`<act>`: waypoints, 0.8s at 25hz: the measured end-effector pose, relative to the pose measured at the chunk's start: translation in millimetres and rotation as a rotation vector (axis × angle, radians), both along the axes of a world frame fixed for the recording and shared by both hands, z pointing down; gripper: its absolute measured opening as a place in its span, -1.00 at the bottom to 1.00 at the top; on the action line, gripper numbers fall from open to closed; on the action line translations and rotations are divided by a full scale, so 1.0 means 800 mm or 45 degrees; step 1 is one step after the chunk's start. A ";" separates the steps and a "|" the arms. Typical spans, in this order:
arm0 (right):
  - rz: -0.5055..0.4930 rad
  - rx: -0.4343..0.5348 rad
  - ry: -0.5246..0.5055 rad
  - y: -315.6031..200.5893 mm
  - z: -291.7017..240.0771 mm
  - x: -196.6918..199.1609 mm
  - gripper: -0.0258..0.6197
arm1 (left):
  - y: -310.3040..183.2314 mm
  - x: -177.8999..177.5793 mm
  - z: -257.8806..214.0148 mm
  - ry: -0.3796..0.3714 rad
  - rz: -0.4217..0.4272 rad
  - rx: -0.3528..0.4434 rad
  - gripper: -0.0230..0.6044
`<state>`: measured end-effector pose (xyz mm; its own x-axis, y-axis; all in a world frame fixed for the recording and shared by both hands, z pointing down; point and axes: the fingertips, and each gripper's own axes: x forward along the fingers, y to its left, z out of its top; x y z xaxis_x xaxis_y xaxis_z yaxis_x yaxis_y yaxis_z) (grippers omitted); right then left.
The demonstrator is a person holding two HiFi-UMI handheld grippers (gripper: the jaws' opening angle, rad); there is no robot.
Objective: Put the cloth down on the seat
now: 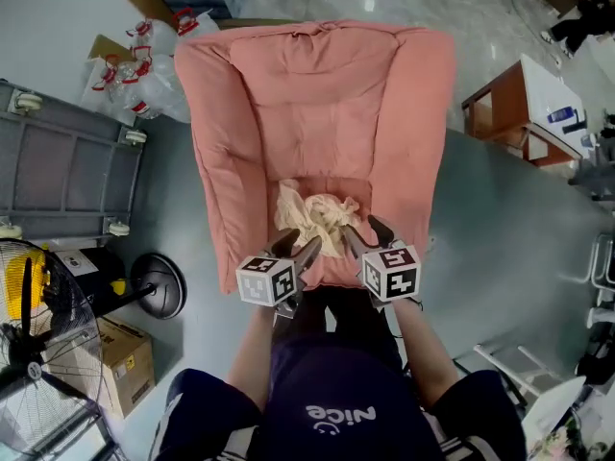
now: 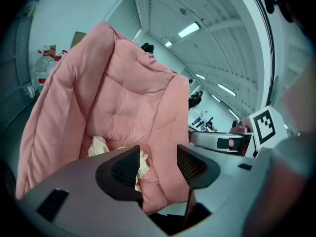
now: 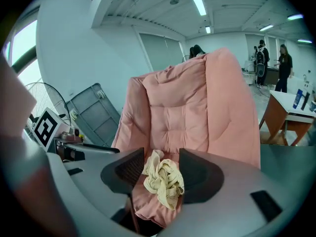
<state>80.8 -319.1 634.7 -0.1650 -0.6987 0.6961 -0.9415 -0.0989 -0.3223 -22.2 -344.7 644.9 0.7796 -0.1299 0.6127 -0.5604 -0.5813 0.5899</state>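
Observation:
A crumpled cream cloth lies on the seat of a pink padded chair, near the seat's front edge. My left gripper hovers at that front edge just left of the cloth, and its jaws stand open with nothing between them. The cloth peeks out past its left jaw. My right gripper is at the cloth's right side, also open. In the right gripper view the cloth shows in the gap of the right gripper, resting on the seat cushion.
A grey wheeled cart and a standing fan are to the chair's left. Water bottles sit behind them and a cardboard box lies near the fan. A wooden table stands at the right. People stand far off.

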 end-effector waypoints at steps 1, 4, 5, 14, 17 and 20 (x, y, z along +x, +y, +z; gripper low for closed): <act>0.009 0.018 0.000 0.004 -0.013 -0.001 -0.29 | 0.003 -0.001 -0.013 0.026 -0.014 0.001 -0.11; 0.047 0.088 0.009 0.012 -0.057 -0.005 -0.29 | 0.009 -0.005 -0.055 0.079 -0.017 0.054 -0.16; 0.056 0.115 0.017 0.014 -0.073 -0.006 -0.29 | 0.010 -0.007 -0.069 0.090 -0.015 0.082 -0.21; 0.012 0.303 0.142 0.044 -0.200 -0.011 -0.29 | 0.011 -0.031 -0.204 0.226 -0.038 0.320 -0.27; 0.019 0.336 0.169 0.063 -0.229 -0.007 -0.29 | 0.021 -0.032 -0.243 0.281 -0.044 0.339 -0.27; 0.016 0.374 0.196 0.083 -0.255 -0.009 -0.29 | 0.036 -0.039 -0.268 0.271 -0.013 0.405 -0.27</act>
